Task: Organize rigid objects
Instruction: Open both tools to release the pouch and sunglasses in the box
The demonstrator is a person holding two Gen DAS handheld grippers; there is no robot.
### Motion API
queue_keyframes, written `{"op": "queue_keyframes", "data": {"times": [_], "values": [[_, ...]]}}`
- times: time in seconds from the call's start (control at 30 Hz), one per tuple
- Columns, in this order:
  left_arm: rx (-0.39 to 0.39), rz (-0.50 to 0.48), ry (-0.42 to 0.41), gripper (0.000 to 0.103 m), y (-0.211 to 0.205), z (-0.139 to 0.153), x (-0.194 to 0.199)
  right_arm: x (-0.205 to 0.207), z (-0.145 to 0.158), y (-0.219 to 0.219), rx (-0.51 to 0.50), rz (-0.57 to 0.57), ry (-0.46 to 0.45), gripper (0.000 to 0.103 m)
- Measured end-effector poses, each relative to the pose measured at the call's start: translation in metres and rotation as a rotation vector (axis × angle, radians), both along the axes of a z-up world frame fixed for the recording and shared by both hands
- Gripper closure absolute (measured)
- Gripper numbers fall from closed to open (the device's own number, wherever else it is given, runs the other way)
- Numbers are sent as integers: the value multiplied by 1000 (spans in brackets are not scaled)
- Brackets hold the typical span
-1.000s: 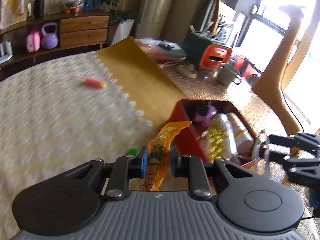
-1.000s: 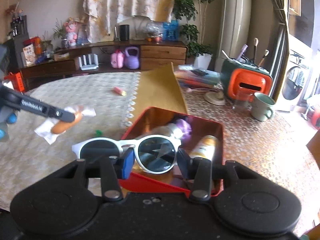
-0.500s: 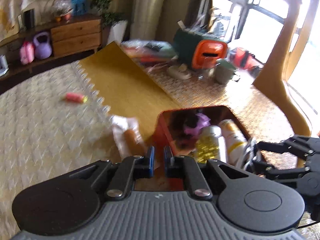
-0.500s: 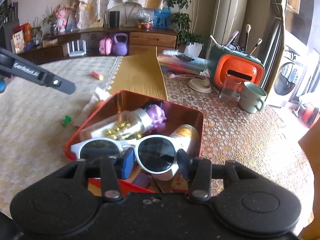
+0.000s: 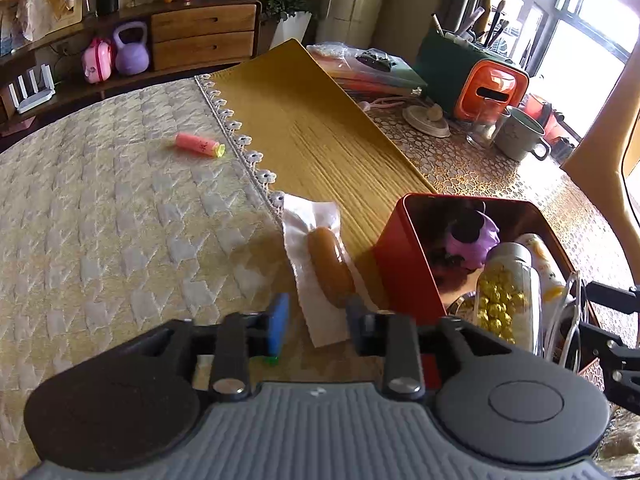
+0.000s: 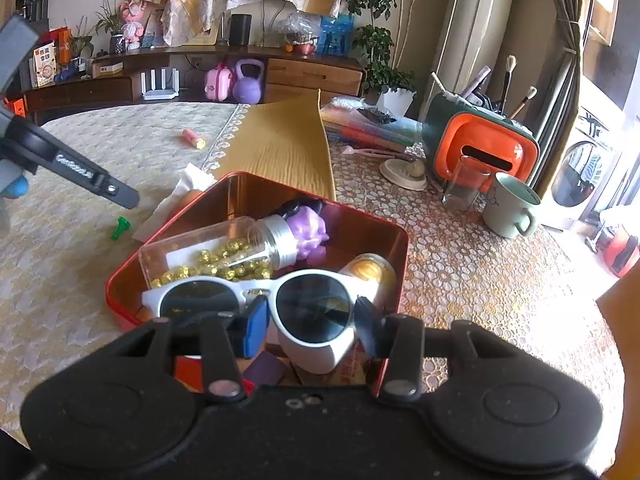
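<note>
White-framed sunglasses (image 6: 256, 300) with round dark lenses sit clamped in the right hand-held gripper (image 6: 306, 326) over the red tin (image 6: 394, 240). The left hand-held gripper (image 5: 316, 320) is opening, pads clear of the wrapped sausage (image 5: 330, 266) lying on the surface beside the tin.

White sunglasses (image 6: 256, 300) upright over the red tin (image 6: 120, 280) — wrapped sausage (image 5: 330, 266) flat beside it.

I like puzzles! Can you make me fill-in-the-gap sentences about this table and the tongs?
1. The right tongs hold white ____.
2. The jar of gold beads lies inside the ____ tin.
3. The wrapped sausage lies ____ the tin.
4. The left tongs are opening and hold ____.

Missing words: sunglasses; red; beside; nothing
</note>
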State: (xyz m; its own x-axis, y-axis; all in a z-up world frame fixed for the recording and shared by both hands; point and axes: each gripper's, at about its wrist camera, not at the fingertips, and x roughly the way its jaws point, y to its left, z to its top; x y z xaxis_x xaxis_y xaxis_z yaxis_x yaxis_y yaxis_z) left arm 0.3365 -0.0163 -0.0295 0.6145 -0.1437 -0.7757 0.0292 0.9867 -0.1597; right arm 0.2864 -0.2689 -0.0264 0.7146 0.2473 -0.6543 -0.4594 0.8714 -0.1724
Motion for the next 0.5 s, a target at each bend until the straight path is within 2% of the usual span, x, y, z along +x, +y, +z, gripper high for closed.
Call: {"op": "queue_keyframes", "data": {"times": [0.13, 0.2, 0.33, 0.43, 0.5], "values": [[-4, 12, 3, 47, -4, -3, 9, 0, 1, -1, 5, 9, 4, 57], [-24, 19, 13, 46, -4, -7, 17, 0, 1, -2, 3, 13, 4, 57], [15, 32, 34, 43, -11, -15, 34, 1, 1, -3, 10, 14, 13, 57], [-7, 40, 57, 40, -12, -24, 45, 1, 2, -4, 11, 17, 14, 57], [7, 43, 64, 40, -14, -30, 50, 2, 2, -4, 13, 19, 17, 57]]}}
